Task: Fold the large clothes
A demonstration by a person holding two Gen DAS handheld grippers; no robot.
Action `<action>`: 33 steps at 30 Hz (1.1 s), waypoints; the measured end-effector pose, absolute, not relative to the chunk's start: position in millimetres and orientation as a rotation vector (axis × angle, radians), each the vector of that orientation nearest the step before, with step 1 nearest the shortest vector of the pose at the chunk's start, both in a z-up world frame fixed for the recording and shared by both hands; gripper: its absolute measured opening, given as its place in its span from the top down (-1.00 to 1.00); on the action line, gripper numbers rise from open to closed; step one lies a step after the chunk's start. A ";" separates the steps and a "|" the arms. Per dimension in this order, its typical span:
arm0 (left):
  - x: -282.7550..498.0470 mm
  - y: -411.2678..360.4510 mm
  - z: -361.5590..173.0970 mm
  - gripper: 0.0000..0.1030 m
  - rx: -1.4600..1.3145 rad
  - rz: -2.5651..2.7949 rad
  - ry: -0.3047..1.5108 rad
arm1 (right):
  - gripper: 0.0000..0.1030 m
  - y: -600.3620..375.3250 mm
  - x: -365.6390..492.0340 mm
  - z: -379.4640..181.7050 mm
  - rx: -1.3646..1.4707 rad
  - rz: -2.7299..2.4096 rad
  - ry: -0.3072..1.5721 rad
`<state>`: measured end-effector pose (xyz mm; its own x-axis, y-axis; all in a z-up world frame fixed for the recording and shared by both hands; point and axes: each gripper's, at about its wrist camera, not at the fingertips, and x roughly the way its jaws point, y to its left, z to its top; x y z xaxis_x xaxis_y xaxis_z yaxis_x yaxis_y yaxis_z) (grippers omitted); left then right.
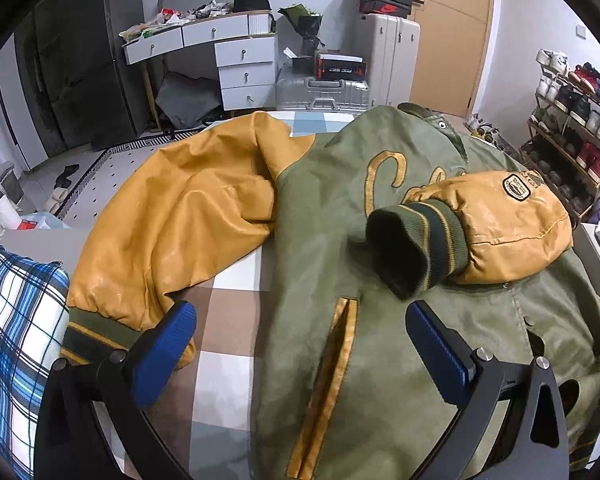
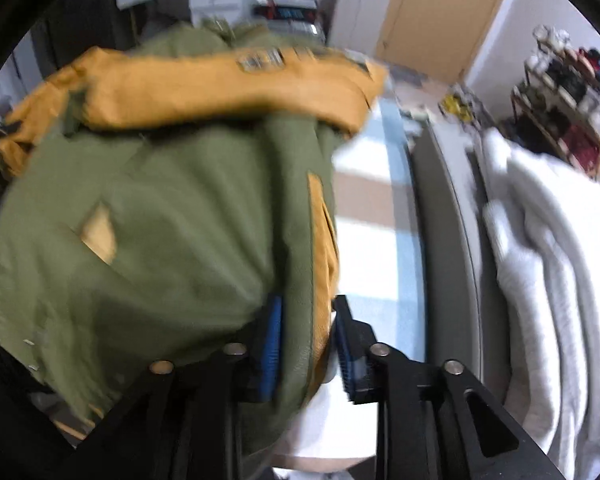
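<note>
A green jacket [image 1: 340, 200] with mustard-yellow sleeves lies front up on the checked bed cover [image 1: 228, 320]. Its one sleeve [image 1: 512, 216] is folded across the chest, dark ribbed cuff [image 1: 416, 248] toward me. The other sleeve [image 1: 180, 220] sprawls out to the left. My left gripper [image 1: 300, 328] hovers open and wide over the pocket area, holding nothing. In the blurred right wrist view, the jacket [image 2: 160, 220] bulges up, and a thick fold of its side edge sits between the pads of my right gripper [image 2: 308, 340]. The jaws stand apart, not pinching it.
A blue plaid pillow [image 1: 12, 320] lies at the left. A white blanket [image 2: 540, 260] is heaped beyond the grey bed edge [image 2: 448, 220] on the right. A shoe rack [image 1: 572, 132], suitcases [image 1: 324, 92] and a white drawer desk [image 1: 244, 68] stand behind the bed.
</note>
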<state>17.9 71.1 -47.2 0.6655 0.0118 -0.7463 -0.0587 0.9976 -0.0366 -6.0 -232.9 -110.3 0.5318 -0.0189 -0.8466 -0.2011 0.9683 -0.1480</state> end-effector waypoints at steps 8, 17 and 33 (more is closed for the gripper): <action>16.0 60.2 -48.4 -0.98 -0.019 0.031 0.840 | -0.33 -135.6 -27.4 -93.0 -0.234 0.435 0.891; 14.3 66.4 -45.7 -0.98 -0.043 0.026 0.837 | 0.70 -90.7 -44.3 -140.4 -0.400 0.538 1.093; 9.9 61.6 -40.9 -0.98 -0.040 0.004 0.806 | 0.22 -95.1 -60.9 -113.2 -0.275 0.718 1.098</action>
